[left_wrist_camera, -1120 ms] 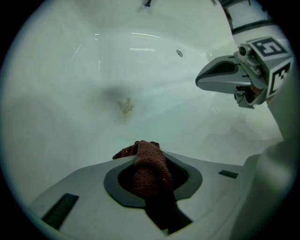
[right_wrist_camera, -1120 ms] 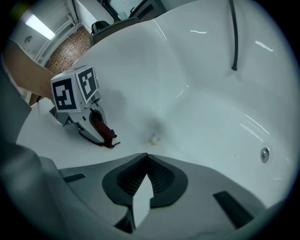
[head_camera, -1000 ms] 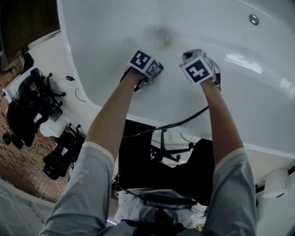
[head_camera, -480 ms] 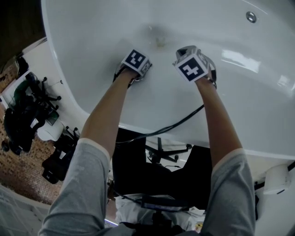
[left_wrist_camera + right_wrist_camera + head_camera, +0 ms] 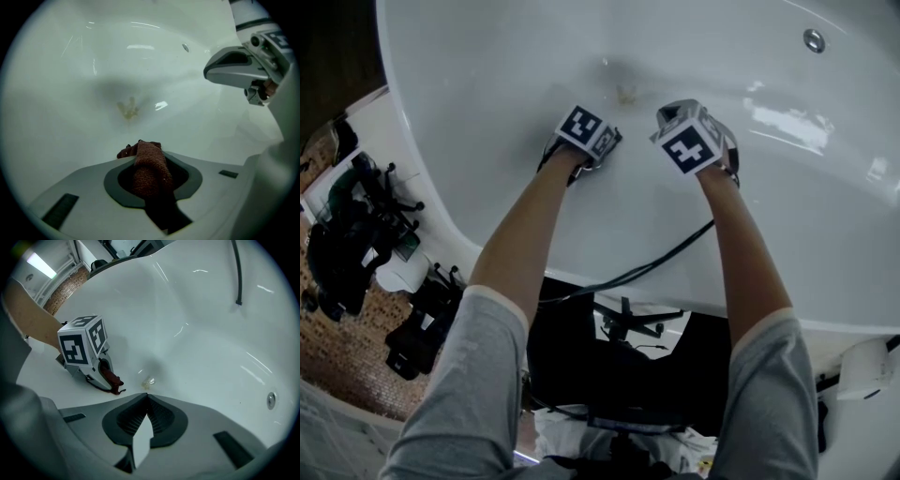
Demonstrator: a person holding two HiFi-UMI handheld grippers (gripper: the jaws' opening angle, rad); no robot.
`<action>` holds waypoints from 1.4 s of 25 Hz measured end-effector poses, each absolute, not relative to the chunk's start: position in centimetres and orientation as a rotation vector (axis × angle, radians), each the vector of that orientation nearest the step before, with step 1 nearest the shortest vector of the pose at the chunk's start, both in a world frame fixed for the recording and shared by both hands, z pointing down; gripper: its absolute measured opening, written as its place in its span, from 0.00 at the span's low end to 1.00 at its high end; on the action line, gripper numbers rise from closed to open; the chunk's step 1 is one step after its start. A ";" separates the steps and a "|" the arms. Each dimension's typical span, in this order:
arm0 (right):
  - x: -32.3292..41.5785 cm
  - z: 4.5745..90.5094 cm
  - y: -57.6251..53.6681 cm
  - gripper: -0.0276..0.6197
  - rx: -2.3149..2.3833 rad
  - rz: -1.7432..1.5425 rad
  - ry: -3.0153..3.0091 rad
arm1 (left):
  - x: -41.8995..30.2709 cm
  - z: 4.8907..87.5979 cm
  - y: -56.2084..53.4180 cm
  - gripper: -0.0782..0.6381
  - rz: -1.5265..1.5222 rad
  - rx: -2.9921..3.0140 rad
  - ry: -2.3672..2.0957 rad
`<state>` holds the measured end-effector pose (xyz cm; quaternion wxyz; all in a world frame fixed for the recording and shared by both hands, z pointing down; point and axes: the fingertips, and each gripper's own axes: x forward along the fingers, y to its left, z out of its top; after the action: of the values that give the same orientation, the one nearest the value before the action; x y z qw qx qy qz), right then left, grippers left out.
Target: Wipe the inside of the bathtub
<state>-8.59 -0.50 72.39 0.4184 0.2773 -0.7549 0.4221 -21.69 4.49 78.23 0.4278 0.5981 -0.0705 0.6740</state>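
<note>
The white bathtub (image 5: pixel 487 84) fills the head view. On its floor is a small yellowish stain (image 5: pixel 625 94), which also shows in the gripper views (image 5: pixel 128 110) (image 5: pixel 148 380). My left gripper (image 5: pixel 598 145) hovers just short of that stain, shut on a dark reddish-brown cloth (image 5: pixel 149 171) that bunches out past the jaw tips. From the right gripper view the left gripper (image 5: pixel 86 352) shows with the cloth (image 5: pixel 112 379) hanging at its tip. My right gripper (image 5: pixel 694 136) is beside it to the right, shut (image 5: pixel 147 399) with nothing in it.
A round metal fitting (image 5: pixel 814 39) sits on the tub's far wall. A black cable (image 5: pixel 656 258) trails over the near rim, and another cable (image 5: pixel 236 273) hangs into the tub. Dark equipment (image 5: pixel 356 234) lies on the brick floor to the left.
Both grippers have stayed close together just short of the stain, shifting only slightly. The left one still holds the cloth.
</note>
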 end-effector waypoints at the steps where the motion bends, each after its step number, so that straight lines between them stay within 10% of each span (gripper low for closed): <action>1: -8.3 72.6 -0.7 0.05 0.706 1.045 -1.895 | -22.1 78.7 4.2 0.25 1.718 1.501 -0.189; 35: -7.1 74.2 -4.4 0.05 0.894 0.953 -1.941 | -20.0 88.4 -2.2 0.24 1.811 1.626 -0.373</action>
<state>-7.14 -4.40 74.17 0.3900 0.3518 -0.7639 0.3751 -20.01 -2.22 88.42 0.3332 0.6228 -0.1428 0.6934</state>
